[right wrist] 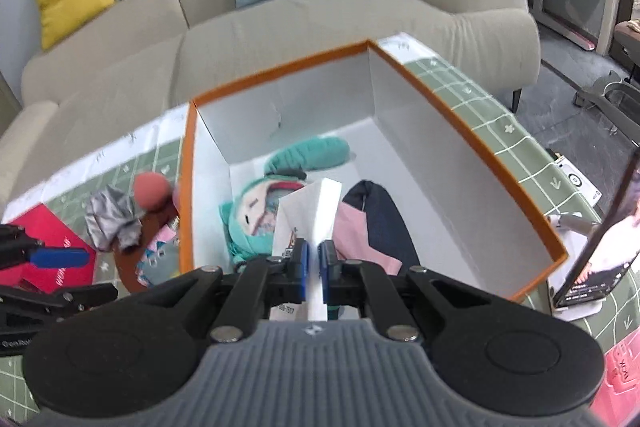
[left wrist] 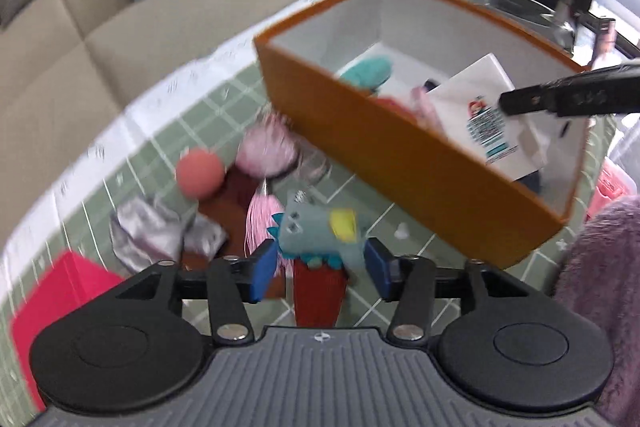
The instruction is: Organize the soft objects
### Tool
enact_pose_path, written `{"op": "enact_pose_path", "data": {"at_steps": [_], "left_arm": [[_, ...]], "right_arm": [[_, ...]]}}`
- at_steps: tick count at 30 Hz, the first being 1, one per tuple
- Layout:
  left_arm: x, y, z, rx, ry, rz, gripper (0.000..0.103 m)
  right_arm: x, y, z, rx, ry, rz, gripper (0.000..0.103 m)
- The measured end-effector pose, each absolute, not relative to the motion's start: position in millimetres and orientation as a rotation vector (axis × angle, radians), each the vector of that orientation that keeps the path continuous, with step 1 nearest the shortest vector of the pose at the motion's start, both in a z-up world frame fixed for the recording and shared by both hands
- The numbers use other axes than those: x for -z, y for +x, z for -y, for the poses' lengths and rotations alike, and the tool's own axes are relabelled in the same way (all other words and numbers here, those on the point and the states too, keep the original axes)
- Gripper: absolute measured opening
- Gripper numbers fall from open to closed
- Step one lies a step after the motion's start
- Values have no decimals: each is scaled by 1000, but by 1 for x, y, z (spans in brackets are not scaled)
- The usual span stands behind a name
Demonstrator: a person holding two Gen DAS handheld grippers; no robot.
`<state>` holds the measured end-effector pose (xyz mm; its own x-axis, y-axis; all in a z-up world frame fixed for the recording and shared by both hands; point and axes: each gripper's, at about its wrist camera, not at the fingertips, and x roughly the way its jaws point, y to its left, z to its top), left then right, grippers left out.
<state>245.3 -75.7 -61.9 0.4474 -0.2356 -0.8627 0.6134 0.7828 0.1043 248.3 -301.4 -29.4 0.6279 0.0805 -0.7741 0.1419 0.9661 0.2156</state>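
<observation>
My left gripper point(left wrist: 320, 267) is open and points down over a small grey-blue plush toy point(left wrist: 316, 227) with a yellow patch. The toy lies between the blue pads, on the green checked tablecloth point(left wrist: 192, 115). My right gripper point(right wrist: 314, 259) is shut on a white printed packet point(right wrist: 316, 211) and holds it above the orange box point(right wrist: 188, 187). In the box lie a teal plush doll point(right wrist: 256, 223) and a pink and navy cloth point(right wrist: 372, 223). The left wrist view shows the packet point(left wrist: 480, 107) over the box point(left wrist: 400, 155).
Left of the box lie a coral ball point(left wrist: 200, 173), a pink pompom point(left wrist: 264, 151), a silver cloth point(left wrist: 148, 231) and a red box point(left wrist: 60, 291). A purple fluffy fabric point(left wrist: 600, 287) hangs at the right. A tablet point(right wrist: 592, 267) stands right of the box, a beige sofa point(right wrist: 280, 39) behind.
</observation>
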Motion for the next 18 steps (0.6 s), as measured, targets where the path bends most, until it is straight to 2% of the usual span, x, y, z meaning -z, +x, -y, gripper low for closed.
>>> {"op": "enact_pose_path", "data": {"at_steps": [4, 8, 11, 12, 14, 16, 18], "left_arm": [[86, 249, 71, 555, 432, -999, 76], [106, 252, 70, 542, 443, -1010, 77], [115, 252, 69, 551, 444, -1010, 79], [116, 252, 70, 558, 440, -1001, 81], [118, 253, 74, 563, 440, -983, 82], [120, 256, 78, 574, 429, -974, 82], [124, 259, 84, 580, 413, -984, 82]], "right_arm": [[38, 266, 301, 19, 231, -950, 4], [43, 278, 299, 14, 186, -973, 6], [48, 285, 296, 24, 156, -991, 16], [48, 286, 295, 33, 155, -991, 27], [48, 285, 294, 38, 158, -972, 36], [49, 283, 292, 43, 157, -962, 38], [49, 281, 289, 50, 152, -953, 45]]}}
